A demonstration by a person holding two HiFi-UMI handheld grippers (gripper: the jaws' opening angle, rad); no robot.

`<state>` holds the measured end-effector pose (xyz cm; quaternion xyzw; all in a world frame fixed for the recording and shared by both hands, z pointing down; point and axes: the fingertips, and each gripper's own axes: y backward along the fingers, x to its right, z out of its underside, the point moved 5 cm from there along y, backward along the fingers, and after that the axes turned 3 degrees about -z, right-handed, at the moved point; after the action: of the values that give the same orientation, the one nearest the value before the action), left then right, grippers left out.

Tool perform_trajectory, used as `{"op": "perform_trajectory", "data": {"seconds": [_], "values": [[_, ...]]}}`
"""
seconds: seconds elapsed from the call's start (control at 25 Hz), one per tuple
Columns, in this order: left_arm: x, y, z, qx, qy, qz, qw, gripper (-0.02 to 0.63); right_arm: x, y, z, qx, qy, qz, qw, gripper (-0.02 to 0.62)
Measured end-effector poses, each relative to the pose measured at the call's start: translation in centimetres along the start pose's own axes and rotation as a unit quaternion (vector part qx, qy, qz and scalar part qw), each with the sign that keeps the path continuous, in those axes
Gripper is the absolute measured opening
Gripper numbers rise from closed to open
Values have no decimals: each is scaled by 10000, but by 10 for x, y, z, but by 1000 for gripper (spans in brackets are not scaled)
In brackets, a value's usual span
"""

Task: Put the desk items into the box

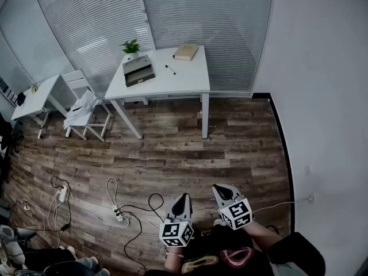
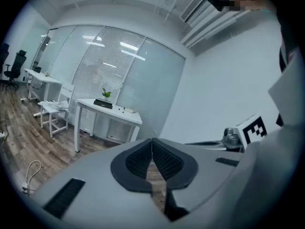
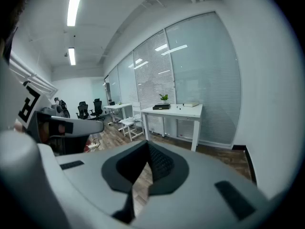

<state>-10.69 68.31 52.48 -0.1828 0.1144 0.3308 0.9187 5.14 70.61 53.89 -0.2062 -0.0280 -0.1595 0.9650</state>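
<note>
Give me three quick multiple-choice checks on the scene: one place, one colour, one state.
1. Where does the book lie? A. on the desk B. on a shelf C. in a drawer
2. What colour is the desk? A. black B. white C. brown
3. How are the left tool and right tool? A. both open B. both shut, empty C. one holds a cup

1 A, it lies at the desk's far edge.
2 B, top and legs are white.
3 B, each view shows jaws together, nothing between.

Wood-plank floor (image 1: 230, 148) — white desk (image 1: 184, 76) against blind-covered glass wall (image 1: 201, 10).
</note>
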Motion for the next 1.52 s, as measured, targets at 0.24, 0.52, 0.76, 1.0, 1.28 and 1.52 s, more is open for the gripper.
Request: {"op": "perform_trajectory", "data": {"seconds": [0.24,0.52,0.76,1.0,1.28,1.52], "values": [[5,-3,0,-1,-26,48,10000,18,-1,-2,3,-35,41,63,10000,8],[-25,-4,0,-108,-55,129,9998,18,-14,-23,-1,66,-232,173,9996,8],[-60,-5,-15,-22,13,304,9995,18,-25,-47,-12,154,-515,275,9982,9],[-98,-11,-31,75,162,164,9997,18,-24,-70,-12,-104,-455,566,9973,9],[-99,-55,-47,-139,-397,3,9991,18,16,-110,-18,-228,-613,306,9974,9],[-92,-114,-70,-93,-456,-88,9989,18,59,-160,-50,-268,-351,-122,9990,9]]}}
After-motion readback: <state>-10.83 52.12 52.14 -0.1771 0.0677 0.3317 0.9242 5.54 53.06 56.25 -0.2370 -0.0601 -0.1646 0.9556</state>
